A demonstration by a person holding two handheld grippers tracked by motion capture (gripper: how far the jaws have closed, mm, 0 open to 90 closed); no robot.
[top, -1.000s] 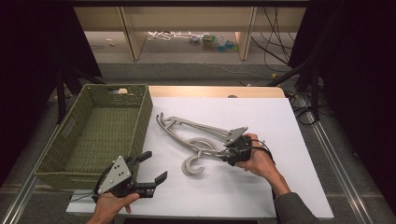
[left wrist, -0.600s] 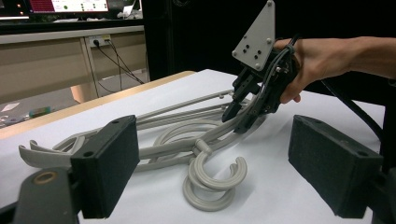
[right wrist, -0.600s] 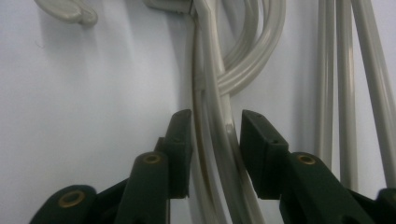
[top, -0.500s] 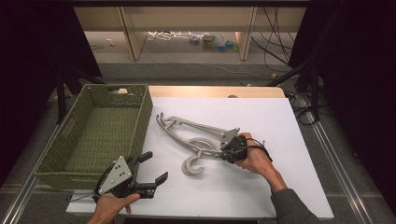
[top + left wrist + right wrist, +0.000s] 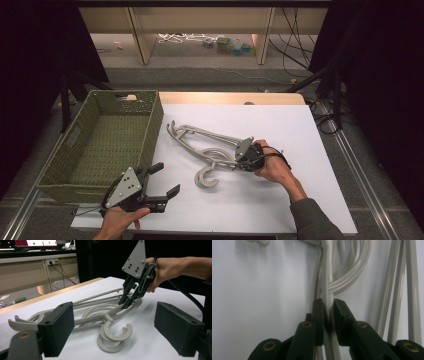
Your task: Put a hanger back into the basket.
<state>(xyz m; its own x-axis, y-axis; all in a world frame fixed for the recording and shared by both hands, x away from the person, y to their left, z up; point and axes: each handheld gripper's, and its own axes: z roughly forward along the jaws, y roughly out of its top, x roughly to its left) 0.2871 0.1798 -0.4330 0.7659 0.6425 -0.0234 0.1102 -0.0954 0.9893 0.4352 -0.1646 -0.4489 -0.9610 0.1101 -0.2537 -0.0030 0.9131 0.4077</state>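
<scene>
A bundle of grey plastic hangers [image 5: 210, 134] lies on the white table top [image 5: 310, 150], its hooks curling toward the front [image 5: 113, 332]. My right gripper [image 5: 236, 162] is shut on one thin bar of a hanger [image 5: 325, 277], and the jaws pinch it from both sides [image 5: 328, 315]. In the left gripper view the right gripper [image 5: 124, 303] stands tilted down onto the bundle, held by a hand. My left gripper [image 5: 166, 179] hovers at the front left of the table, open, with nothing between its pads [image 5: 56, 330].
A green woven basket [image 5: 155, 120] stands at the table's left, just beyond my left gripper. Behind the table are wooden shelf legs and cables on the floor [image 5: 220, 42]. The white surface to the right of the hangers is bare.
My right gripper has edged slightly left at the hanger bundle and stays shut on the bar. The left gripper and the hangers look unmoved.
</scene>
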